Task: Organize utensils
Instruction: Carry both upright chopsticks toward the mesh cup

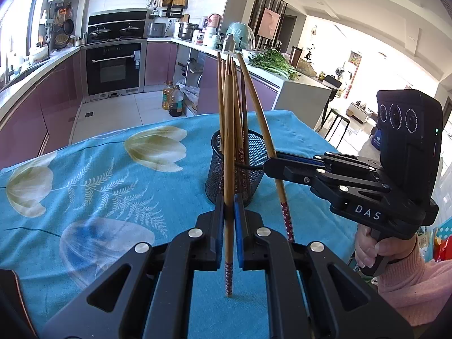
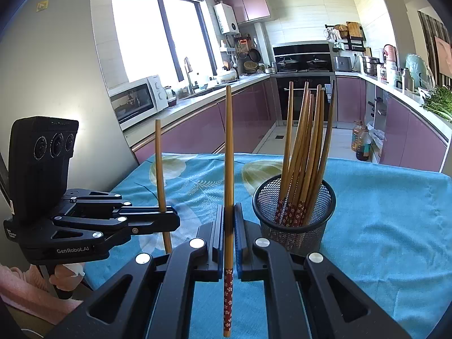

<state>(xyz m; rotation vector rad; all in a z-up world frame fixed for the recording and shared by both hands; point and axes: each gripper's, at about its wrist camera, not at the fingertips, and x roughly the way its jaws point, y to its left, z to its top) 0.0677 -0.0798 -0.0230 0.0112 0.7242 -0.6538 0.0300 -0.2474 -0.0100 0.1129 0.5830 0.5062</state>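
Observation:
A black mesh cup point(image 1: 216, 175) point(image 2: 319, 226) stands on the blue flowered tablecloth point(image 1: 113, 183) and holds several wooden chopsticks point(image 1: 219, 84) point(image 2: 305, 130) upright. My left gripper point(image 1: 229, 206) point(image 2: 172, 220) is shut on one chopstick point(image 1: 228, 141) point(image 2: 159, 163), held upright in front of the cup, its patterned red end down. My right gripper point(image 1: 271, 166) point(image 2: 229, 212) is shut on another chopstick point(image 1: 255, 99) point(image 2: 228, 141), just beside the cup's rim, leaning a little in the left wrist view.
A hand in a pink sleeve point(image 1: 367, 251) holds the right gripper's handle. Beyond the table's far edge lie the kitchen floor, two oil bottles point(image 1: 175, 101) point(image 2: 361, 144) and purple cabinets point(image 2: 243, 124). A stool point(image 1: 336, 121) stands off the table's right corner.

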